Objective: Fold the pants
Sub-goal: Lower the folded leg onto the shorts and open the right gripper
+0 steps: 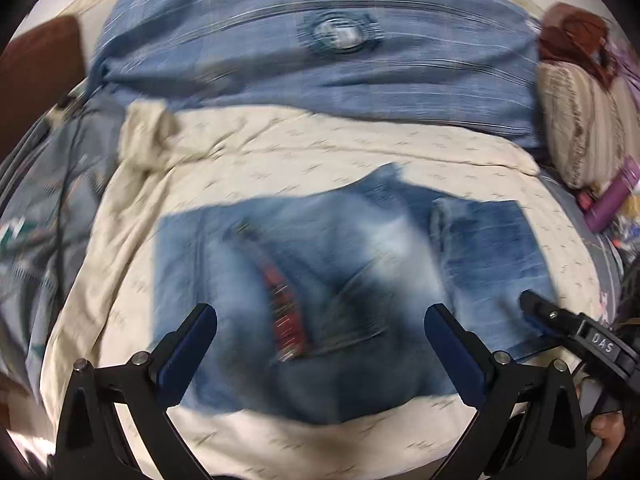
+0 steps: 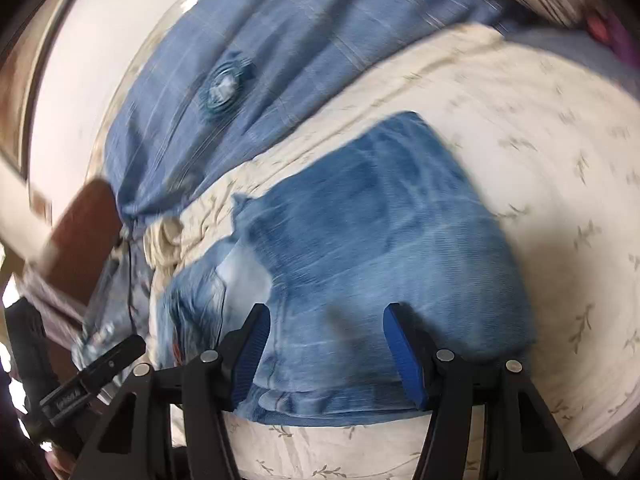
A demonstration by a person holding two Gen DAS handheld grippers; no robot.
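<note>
Folded blue jeans (image 1: 340, 272) lie flat on a cream bedsheet (image 1: 280, 144). A red label shows at the waist (image 1: 282, 300). My left gripper (image 1: 320, 344) is open and empty, its fingers spread wide just above the jeans' near edge. My right gripper (image 2: 326, 344) is also open and empty, over the folded leg end of the jeans (image 2: 380, 240). The right gripper's tip shows in the left wrist view (image 1: 536, 308) at the jeans' right end. Both views are blurred.
A blue striped blanket (image 1: 312, 52) lies behind the jeans. A striped pillow (image 1: 584, 120) and a purple bottle (image 1: 612, 196) are at the right. A brown headboard (image 1: 36, 76) and grey patterned cloth (image 1: 60, 184) are at the left.
</note>
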